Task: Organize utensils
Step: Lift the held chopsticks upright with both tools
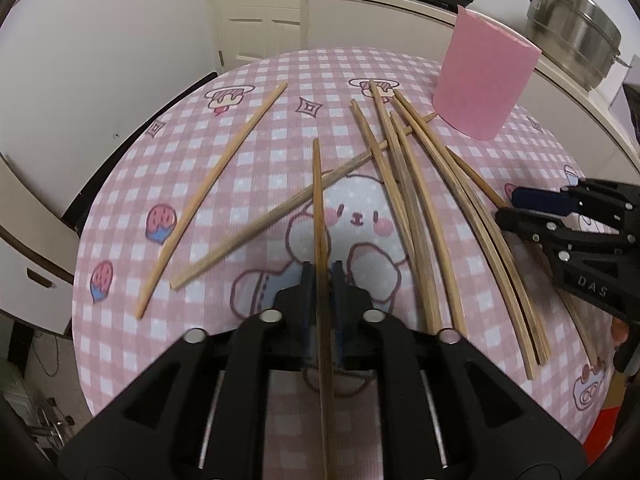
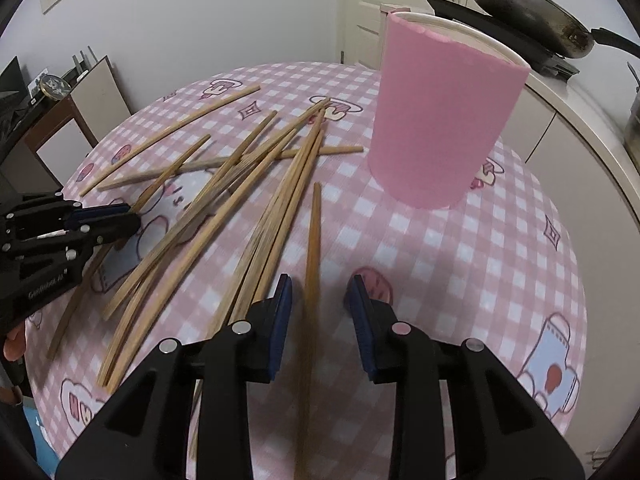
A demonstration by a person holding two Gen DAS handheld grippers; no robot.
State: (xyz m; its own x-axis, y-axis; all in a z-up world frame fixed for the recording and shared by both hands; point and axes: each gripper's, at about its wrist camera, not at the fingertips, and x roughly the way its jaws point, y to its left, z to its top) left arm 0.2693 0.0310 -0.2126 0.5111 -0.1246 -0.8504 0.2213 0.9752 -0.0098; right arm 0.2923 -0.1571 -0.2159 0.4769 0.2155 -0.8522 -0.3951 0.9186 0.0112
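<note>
The chopstick (image 2: 312, 248) by the right gripper (image 2: 319, 292) lies flat on the pink check cloth (image 2: 460, 280). Its long way runs straight out front, tip aimed toward the pink cup (image 2: 444, 120). It sits b/w the two blue pads (image 2: 282, 320), closer to the one on the pile side, w/ gaps both sides, so those jaws are wide open and hold nothing. I think the next move is just a squeeze, since the stick is lined up right.

The left gripper (image 1: 322, 276) has its jaws shut tight on another chopstick (image 1: 318, 208), which also points away from it.

The rest of the sticks (image 1: 400, 168) lie in a messy pile, some crossing, b/w the two grippers. The cup stands up at the far side, nearer the right gripper than the left. A pan (image 2: 528, 12) and steel pot (image 1: 576, 36) sit on the counter behind.
</note>
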